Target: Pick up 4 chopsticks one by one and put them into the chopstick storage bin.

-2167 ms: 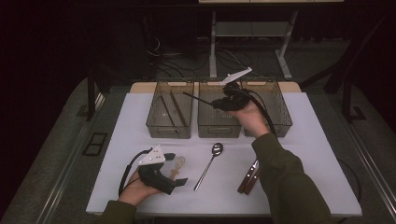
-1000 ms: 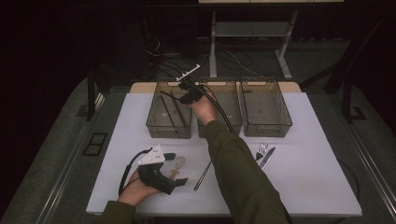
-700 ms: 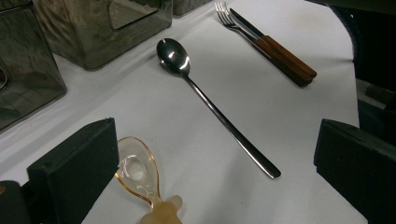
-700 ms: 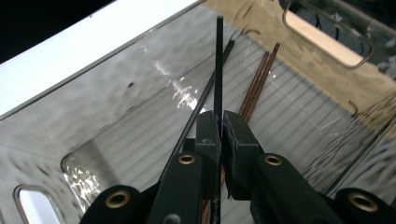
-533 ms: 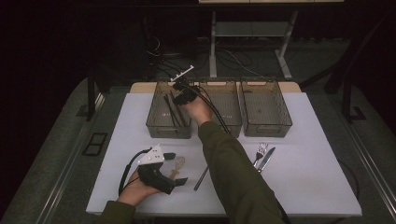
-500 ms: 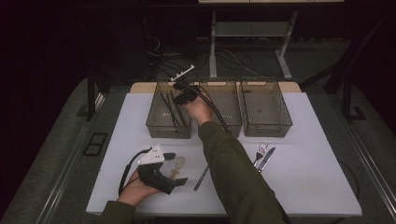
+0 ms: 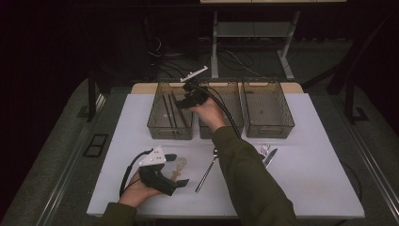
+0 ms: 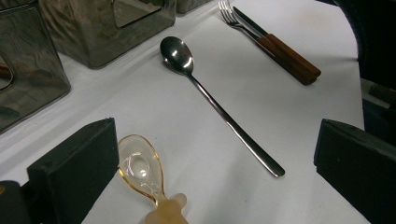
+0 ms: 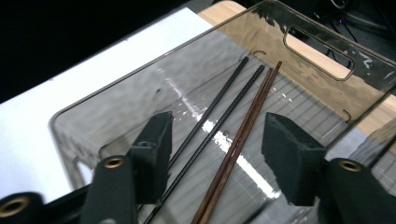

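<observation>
Brown wooden chopsticks [image 9: 243, 140] lie along the floor of the smoky clear bin [image 9: 116, 107] at your eleven o'clock, just beside a black pair [image 9: 210, 121] that runs nearly parallel on their left in the right gripper view. Your right gripper [image 7: 184, 98] hangs over that bin, the leftmost of three across the far edge of the white table [image 7: 324, 179]; its jaws have just been opening and now stand spread, with both pairs of sticks showing in the gap below them and neither pad touching anything.

Your left gripper [image 7: 175, 170] rests low on the table at seven o'clock, cradled in your left hand [image 7: 136, 193], its jaws spread wide and closed on nothing. Between them, in the left gripper view, sits a translucent amber spoon [image 8: 140, 168] close by the left-hand pad, bowl pointing away from you. Beyond it a long steel spoon [image 8: 215, 98] lies on a slant, bowl toward the bins. At roughly two o'clock from that spoon, a fork [image 8: 233, 16] and a knife [image 8: 280, 46] with dark wooden handles lie touching side by side.
</observation>
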Demonstrator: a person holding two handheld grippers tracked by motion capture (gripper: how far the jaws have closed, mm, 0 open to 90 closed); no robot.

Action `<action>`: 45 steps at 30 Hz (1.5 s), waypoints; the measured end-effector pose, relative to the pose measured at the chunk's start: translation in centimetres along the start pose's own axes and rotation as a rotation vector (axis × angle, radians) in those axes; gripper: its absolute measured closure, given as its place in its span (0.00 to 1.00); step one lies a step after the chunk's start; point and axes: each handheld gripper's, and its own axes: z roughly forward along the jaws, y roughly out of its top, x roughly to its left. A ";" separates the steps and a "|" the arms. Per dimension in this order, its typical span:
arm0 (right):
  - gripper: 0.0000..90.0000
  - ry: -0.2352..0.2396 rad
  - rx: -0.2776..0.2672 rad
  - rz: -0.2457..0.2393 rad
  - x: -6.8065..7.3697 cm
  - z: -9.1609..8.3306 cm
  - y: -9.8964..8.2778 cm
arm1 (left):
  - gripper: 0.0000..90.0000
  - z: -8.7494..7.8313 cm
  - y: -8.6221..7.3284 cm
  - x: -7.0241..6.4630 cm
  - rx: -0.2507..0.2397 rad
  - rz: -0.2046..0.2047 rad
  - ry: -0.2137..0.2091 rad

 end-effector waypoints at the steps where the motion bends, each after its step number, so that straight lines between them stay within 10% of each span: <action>1: 0.45 0.005 -0.007 -0.006 0.0 -0.3 -0.3 | 0.00 0.0 0.0 0.0 0.000 -0.002 0.001; 37: 0.36 0.101 -0.110 -0.061 -1.5 -10.6 -12.3 | 0.00 0.0 -0.3 0.2 0.020 -0.013 0.041; 45: 0.50 0.125 -0.079 -0.069 -1.2 -10.6 -14.8 | 0.00 0.1 -0.3 0.2 0.027 -0.009 0.042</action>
